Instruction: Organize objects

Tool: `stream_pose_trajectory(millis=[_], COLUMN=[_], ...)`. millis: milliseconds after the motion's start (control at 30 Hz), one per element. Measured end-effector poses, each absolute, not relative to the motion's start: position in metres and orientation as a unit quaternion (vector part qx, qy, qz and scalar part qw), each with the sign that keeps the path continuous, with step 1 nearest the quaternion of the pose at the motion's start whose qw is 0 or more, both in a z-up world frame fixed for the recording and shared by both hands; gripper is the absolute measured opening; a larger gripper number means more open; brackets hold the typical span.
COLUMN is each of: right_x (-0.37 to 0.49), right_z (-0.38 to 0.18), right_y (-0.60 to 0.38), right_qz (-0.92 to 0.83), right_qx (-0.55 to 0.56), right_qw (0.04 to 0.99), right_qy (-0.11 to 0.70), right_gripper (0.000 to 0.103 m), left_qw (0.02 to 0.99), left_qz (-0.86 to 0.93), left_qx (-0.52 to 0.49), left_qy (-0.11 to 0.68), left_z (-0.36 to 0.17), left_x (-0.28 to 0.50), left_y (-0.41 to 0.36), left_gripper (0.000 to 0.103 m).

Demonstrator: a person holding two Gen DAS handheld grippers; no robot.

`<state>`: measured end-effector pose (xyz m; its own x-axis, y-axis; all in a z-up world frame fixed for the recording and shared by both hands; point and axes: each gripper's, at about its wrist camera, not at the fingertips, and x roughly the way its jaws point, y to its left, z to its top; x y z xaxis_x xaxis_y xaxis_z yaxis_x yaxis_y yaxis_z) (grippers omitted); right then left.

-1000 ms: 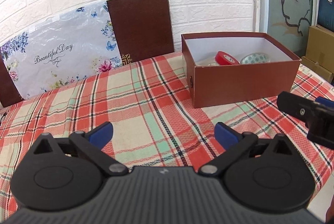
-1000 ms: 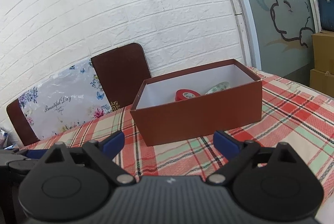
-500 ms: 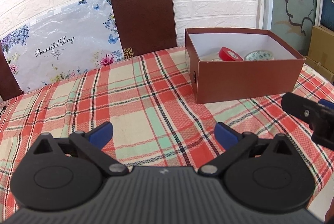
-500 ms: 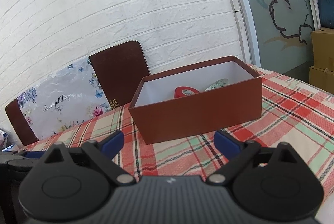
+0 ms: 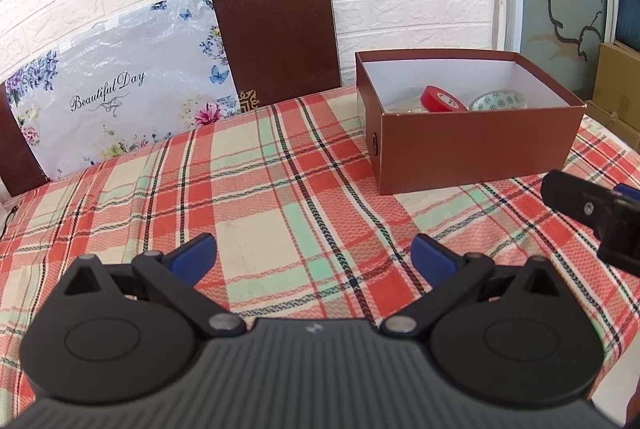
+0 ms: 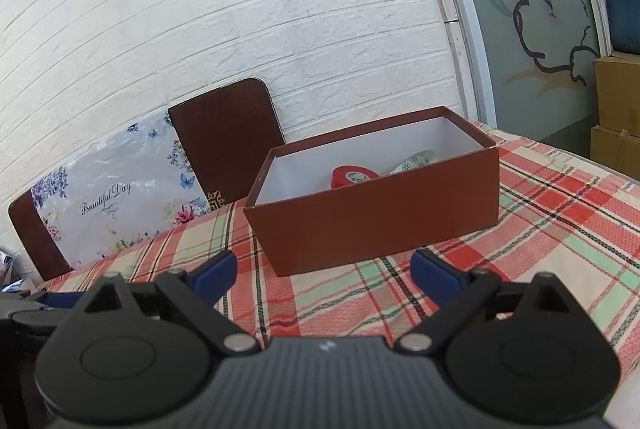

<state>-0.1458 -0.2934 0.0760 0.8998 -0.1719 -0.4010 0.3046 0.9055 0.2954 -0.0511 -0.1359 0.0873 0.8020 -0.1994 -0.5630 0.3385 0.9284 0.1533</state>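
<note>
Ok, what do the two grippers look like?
Both match. The left gripper and right gripper each have a ribbed dark-grey body, two round black discs, black linkage arms with silver pivot pins, and blue finger pads. No cables, sleeves or hands show.

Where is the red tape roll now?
The red tape roll lies inside the brown box, left of the patterned bowl, in both views.
</note>
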Motion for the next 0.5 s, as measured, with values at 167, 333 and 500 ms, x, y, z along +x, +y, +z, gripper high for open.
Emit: stream_pose_trajectory(millis=[167,333,500], right_x=[-0.1447,-0.1424,-0.1404], right_z=[0.0743,0.0712,0.069], right_y=[-0.2926,-0.2914,-0.2924], right_qz=[-0.128,-0.134,-0.14], right_qx=[0.182,0.182,0.179], right_qw=[0.956,0.954,0.953], right_qy=[0.19,0.197,0.201], right_gripper=[0.097,0.098,0.098], left_qw=[0.94,0.938,0.938], left_qz=[-0.139,-0.136,-0.13], left_qx=[0.128,0.129,0.133], left_qy=[0.283,0.291,0.293], left_z=[0.0863,0.0845,0.0831], left_x=[-0.052,-0.0507,-0.0493], left_y=[-0.1371,-0.1383,-0.1388], left_gripper=[0.103,0.103,0.103])
